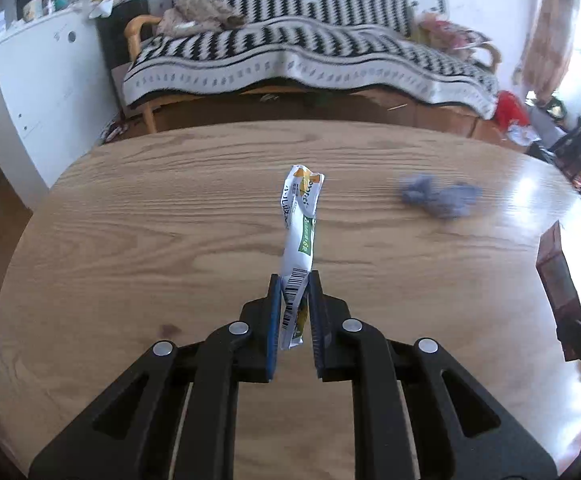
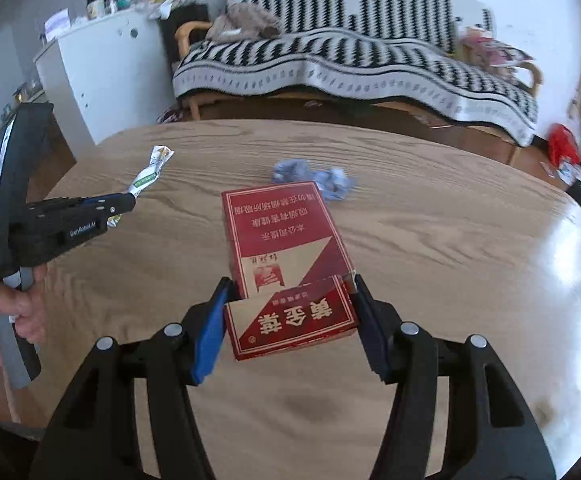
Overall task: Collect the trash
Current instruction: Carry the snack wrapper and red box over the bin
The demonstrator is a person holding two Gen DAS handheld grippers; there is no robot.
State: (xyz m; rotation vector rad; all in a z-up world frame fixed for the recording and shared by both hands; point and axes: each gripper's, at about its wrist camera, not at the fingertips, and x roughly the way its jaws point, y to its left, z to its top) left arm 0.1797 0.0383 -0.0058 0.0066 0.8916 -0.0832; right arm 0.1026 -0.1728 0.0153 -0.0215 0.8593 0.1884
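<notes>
My left gripper (image 1: 294, 280) is shut on a white snack wrapper (image 1: 299, 236) with a barcode and green print, held above the wooden table (image 1: 130, 216). The same gripper (image 2: 128, 202) and wrapper (image 2: 150, 172) show at the left of the right wrist view. My right gripper (image 2: 290, 284) is shut on a red cigarette box (image 2: 286, 264) with its lid flipped open, held over the table. A crumpled blue-grey tissue (image 1: 438, 196) lies on the table to the right; in the right wrist view it (image 2: 314, 180) lies just beyond the box.
A sofa with a black-and-white zigzag blanket (image 1: 310, 52) stands beyond the table's far edge. A white cabinet (image 1: 38, 80) with clutter on top stands at the left. A red bag (image 2: 562, 148) lies on the floor at the right.
</notes>
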